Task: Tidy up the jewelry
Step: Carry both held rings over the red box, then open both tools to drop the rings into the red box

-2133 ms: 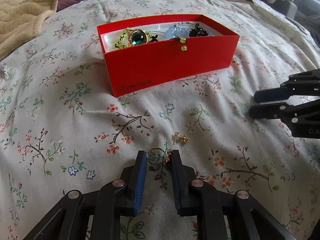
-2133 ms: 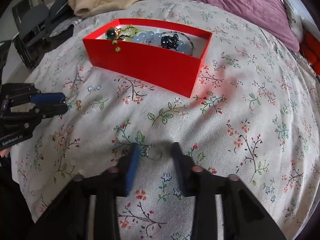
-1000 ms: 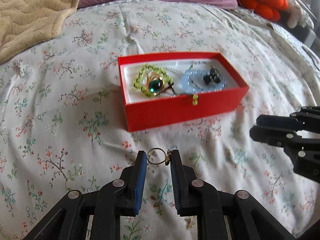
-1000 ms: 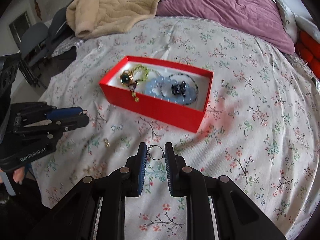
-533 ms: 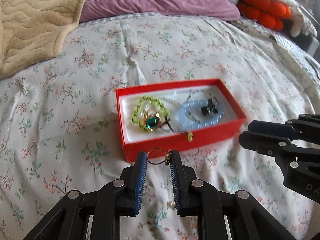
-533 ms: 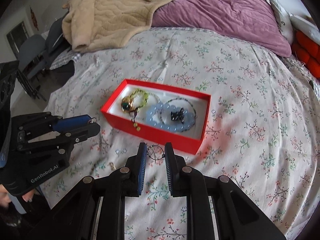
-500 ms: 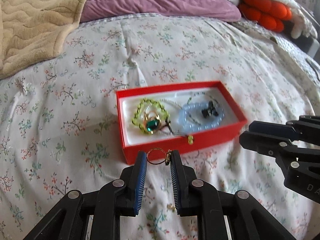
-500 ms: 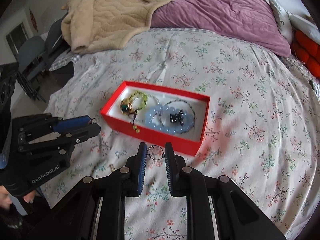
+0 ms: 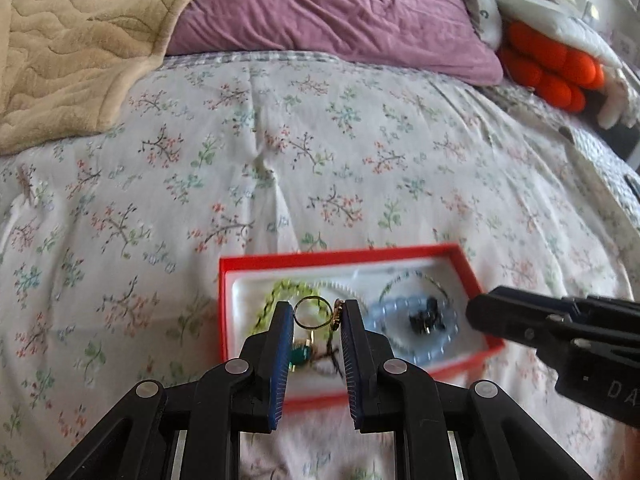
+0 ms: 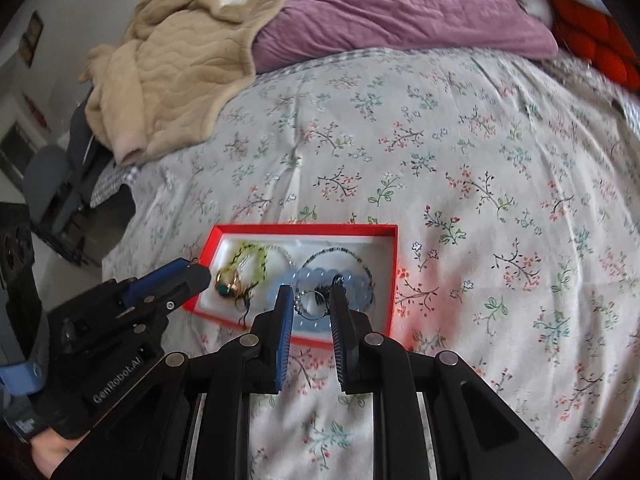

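A red jewelry box (image 9: 340, 257) (image 10: 304, 229) lies open on the floral bedspread. Inside are a yellow-green bead bracelet (image 10: 256, 258), a green-stone piece (image 9: 301, 354), a pale blue bead bracelet (image 9: 444, 344) (image 10: 320, 276) and a black charm (image 9: 426, 318). My left gripper (image 9: 314, 312) is shut on a gold ring (image 9: 315, 312) and holds it above the box's left half. My right gripper (image 10: 310, 296) is shut on a silver ring (image 10: 314, 305) above the box's right half. Each gripper shows in the other's view (image 9: 560, 332) (image 10: 160, 280).
A beige quilted blanket (image 9: 72, 40) (image 10: 176, 68) and a purple pillow (image 9: 340, 12) (image 10: 400, 4) lie at the back of the bed. An orange plush (image 9: 548, 68) sits at the back right. The bed's left edge and a chair (image 10: 52, 184) show in the right wrist view.
Both grippers have moved forward with their rings, from in front of the box to over its inside. The box now lies lower and closer in both views.
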Demonstrator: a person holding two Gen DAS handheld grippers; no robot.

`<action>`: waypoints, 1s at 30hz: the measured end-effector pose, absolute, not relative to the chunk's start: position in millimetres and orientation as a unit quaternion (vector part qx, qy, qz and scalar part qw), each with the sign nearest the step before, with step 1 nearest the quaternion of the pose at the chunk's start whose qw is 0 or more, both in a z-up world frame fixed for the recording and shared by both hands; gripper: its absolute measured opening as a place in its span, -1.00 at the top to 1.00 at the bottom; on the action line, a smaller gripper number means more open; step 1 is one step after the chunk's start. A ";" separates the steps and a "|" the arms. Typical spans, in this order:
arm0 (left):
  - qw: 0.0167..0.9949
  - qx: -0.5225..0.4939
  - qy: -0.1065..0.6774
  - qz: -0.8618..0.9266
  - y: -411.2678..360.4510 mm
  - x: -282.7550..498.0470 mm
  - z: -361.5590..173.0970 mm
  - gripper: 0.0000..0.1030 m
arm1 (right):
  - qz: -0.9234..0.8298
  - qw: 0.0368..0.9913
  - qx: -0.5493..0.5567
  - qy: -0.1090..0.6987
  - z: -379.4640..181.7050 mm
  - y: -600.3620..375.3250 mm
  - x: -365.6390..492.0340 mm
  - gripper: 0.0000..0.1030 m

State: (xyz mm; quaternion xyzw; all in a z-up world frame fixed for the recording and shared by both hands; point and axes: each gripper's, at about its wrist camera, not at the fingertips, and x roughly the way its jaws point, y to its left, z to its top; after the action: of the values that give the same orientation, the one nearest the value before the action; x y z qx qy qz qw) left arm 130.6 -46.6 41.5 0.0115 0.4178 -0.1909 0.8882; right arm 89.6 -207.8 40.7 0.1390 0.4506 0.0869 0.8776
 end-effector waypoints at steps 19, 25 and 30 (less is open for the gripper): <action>0.884 0.045 0.436 -0.162 -53.6 160.4 13.4 0.39 | 0.075 0.861 0.165 0.474 12.2 -219.8 132.0 0.62; 0.886 0.050 0.430 -0.166 -52.6 154.3 19.9 0.09 | 0.074 0.861 0.163 0.476 11.2 -219.6 132.6 0.62; 0.888 0.067 0.422 -0.172 -49.5 144.9 26.8 -0.04 | 0.074 0.860 0.161 0.478 10.3 -219.7 133.1 0.61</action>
State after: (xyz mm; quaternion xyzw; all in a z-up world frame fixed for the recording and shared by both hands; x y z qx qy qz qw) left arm 144.9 -49.5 26.8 0.0675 0.4217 -0.1722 0.8876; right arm 133.1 -219.7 10.3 0.1614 0.4777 0.0738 0.8604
